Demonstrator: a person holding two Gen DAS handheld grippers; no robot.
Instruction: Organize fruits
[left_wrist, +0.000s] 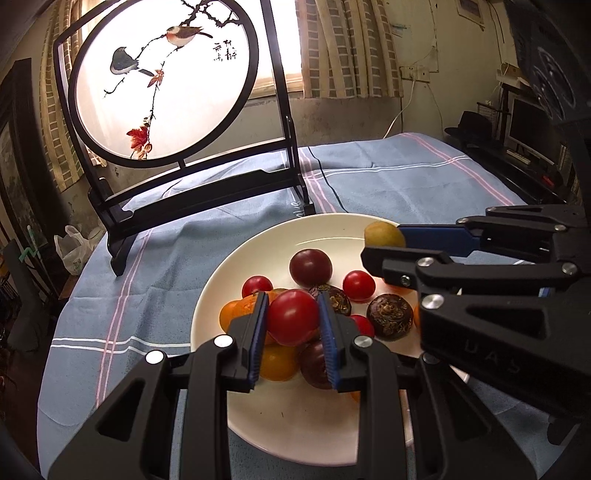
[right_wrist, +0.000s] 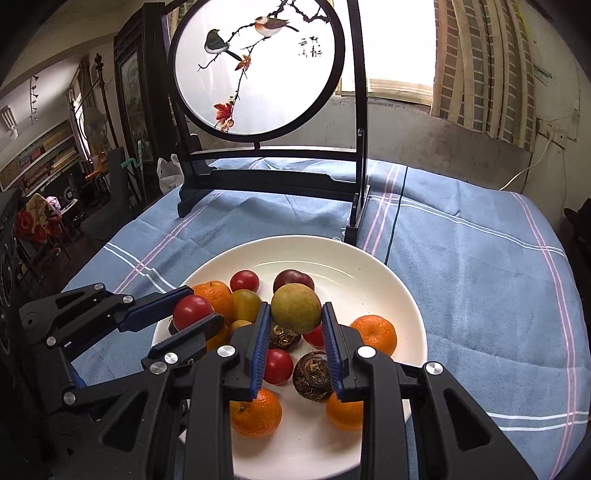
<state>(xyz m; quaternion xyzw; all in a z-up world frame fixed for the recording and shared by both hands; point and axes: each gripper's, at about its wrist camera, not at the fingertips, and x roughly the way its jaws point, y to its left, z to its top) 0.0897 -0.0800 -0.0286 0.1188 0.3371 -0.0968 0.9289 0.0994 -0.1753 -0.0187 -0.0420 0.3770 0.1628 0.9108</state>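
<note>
A round red tomato (left_wrist: 292, 316) is clamped in the left gripper (left_wrist: 292, 325) and a dull yellow-green round fruit (right_wrist: 296, 308) in the right gripper (right_wrist: 295, 328), both above the white ceramic plate (right_wrist: 369, 266) on the blue-clothed desk (right_wrist: 480, 277). A lowering and release onto bare plate seems required next.

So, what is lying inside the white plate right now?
The white plate holds red tomatoes, oranges, dark brown fruits and a yellow tomato. The grippers cover part of the pile, so the full count cannot be seen.
</note>
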